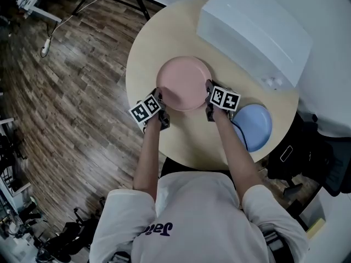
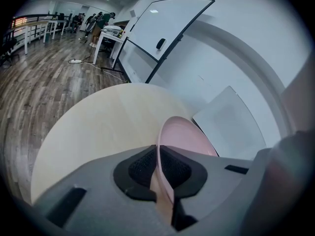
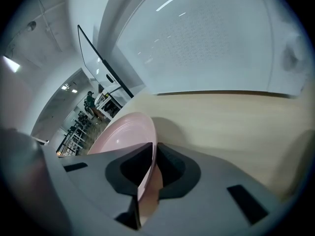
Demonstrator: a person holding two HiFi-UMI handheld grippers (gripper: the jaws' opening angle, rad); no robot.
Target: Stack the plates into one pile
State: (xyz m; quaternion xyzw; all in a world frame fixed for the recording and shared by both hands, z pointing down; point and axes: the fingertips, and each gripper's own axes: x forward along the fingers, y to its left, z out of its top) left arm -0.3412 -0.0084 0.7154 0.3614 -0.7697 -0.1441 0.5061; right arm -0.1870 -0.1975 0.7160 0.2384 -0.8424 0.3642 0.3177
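Note:
A pink plate (image 1: pixel 184 83) hangs just above the round table (image 1: pixel 142 59), held by both grippers at opposite rims. My left gripper (image 1: pixel 160 104) is shut on its left rim, which runs between the black pads (image 2: pixel 173 170) as the pink plate (image 2: pixel 184 134) in the left gripper view. My right gripper (image 1: pixel 210 100) is shut on the right rim, and the pink plate (image 3: pixel 125 132) passes between its jaws in the right gripper view. A blue plate (image 1: pixel 253 126) lies flat on the table to the right, partly behind my right forearm.
A large white box (image 1: pixel 255 29) stands on the far right part of the table, close behind the pink plate. The table's edge drops to wooden floor (image 1: pixel 66 103) on the left. A black chair (image 1: pixel 307 158) stands at the right.

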